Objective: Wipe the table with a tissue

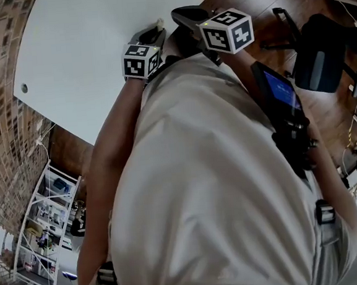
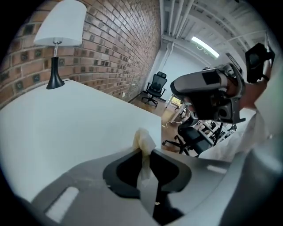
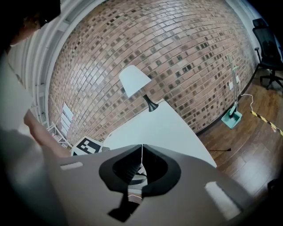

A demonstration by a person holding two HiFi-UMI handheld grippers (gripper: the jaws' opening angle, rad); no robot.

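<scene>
left gripper (image 2: 145, 153) tilts down, jaws pinching tissue (image 2: 143, 139) over table (image 2: 66, 126).

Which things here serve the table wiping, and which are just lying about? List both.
Job: tissue, pinched in the left gripper; white table.
Lying about: lamp on the table; office chair; teal dustpan; right gripper, shut and empty.

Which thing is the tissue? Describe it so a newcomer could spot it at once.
Start at the big white table beside the brick wall. Near its edge, the left gripper pinches the tissue: a small, crumpled, cream wad poking out beyond the grey jaw tips, the only soft thing there.
</scene>
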